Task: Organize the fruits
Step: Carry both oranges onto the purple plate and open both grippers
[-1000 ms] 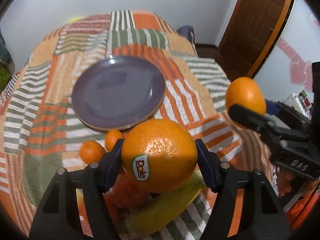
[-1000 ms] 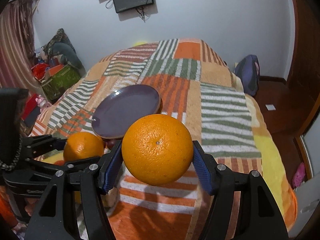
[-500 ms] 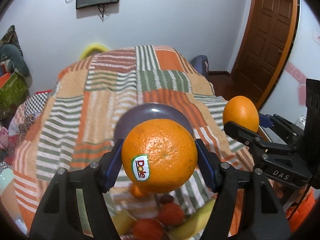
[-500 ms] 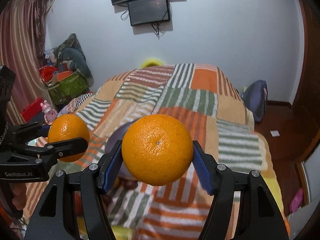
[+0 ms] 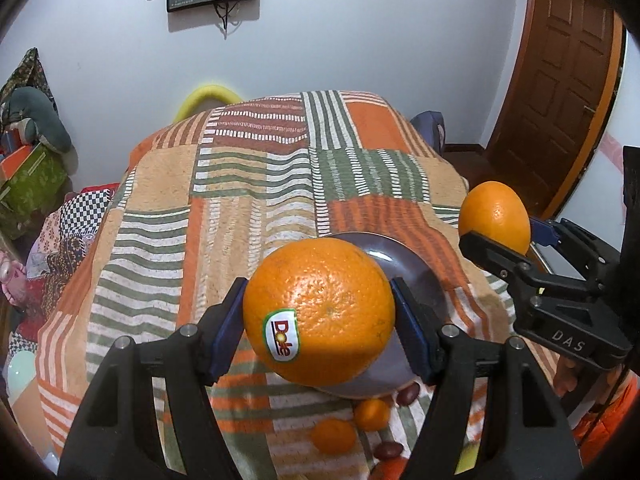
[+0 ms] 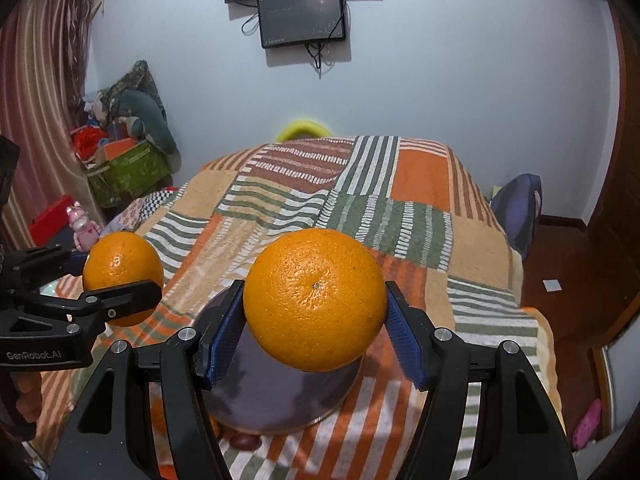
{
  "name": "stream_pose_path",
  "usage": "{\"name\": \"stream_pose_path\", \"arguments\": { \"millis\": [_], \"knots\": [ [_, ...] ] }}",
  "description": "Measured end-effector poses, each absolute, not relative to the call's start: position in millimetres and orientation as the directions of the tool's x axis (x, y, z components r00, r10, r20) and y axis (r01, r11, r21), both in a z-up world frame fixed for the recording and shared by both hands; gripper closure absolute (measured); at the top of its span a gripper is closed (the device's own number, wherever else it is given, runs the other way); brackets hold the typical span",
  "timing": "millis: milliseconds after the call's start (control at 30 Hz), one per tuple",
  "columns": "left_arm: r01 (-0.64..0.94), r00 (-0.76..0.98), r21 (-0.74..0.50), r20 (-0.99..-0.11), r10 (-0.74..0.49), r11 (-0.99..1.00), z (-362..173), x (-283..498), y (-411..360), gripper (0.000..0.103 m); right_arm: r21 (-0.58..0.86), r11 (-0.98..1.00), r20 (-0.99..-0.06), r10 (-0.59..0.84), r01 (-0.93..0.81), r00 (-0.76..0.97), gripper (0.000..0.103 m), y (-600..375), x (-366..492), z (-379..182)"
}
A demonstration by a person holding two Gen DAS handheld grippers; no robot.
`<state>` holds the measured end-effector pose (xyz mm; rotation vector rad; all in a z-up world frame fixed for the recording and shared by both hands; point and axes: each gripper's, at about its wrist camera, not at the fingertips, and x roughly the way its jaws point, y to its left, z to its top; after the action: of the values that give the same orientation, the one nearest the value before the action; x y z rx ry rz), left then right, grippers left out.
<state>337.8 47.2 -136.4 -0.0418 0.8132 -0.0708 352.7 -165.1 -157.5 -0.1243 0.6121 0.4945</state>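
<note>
- I have a stickered orange (image 5: 319,311) clamped in my left gripper (image 5: 319,316) and a plain orange (image 6: 315,299) clamped in my right gripper (image 6: 315,312), both in the air above the purple plate (image 5: 430,280).
- Risk, as I judge it: released from this height, either could roll off the plate onto the striped blanket (image 5: 240,200) among the small fruits (image 5: 334,435).
- Both grippers sit level, side by side, pointing forward.
</note>
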Motion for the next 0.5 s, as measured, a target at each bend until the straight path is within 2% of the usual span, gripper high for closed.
{"name": "stream_pose_path", "arguments": {
  "millis": [500],
  "knots": [
    [0.045,0.613,-0.062,-0.786,-0.077,0.997,-176.2,399.7,50.8,0.034,-0.004,0.864,-0.675,0.369,-0.503,0.639,0.040,-138.5,396.0,-199.1]
  ]
}}
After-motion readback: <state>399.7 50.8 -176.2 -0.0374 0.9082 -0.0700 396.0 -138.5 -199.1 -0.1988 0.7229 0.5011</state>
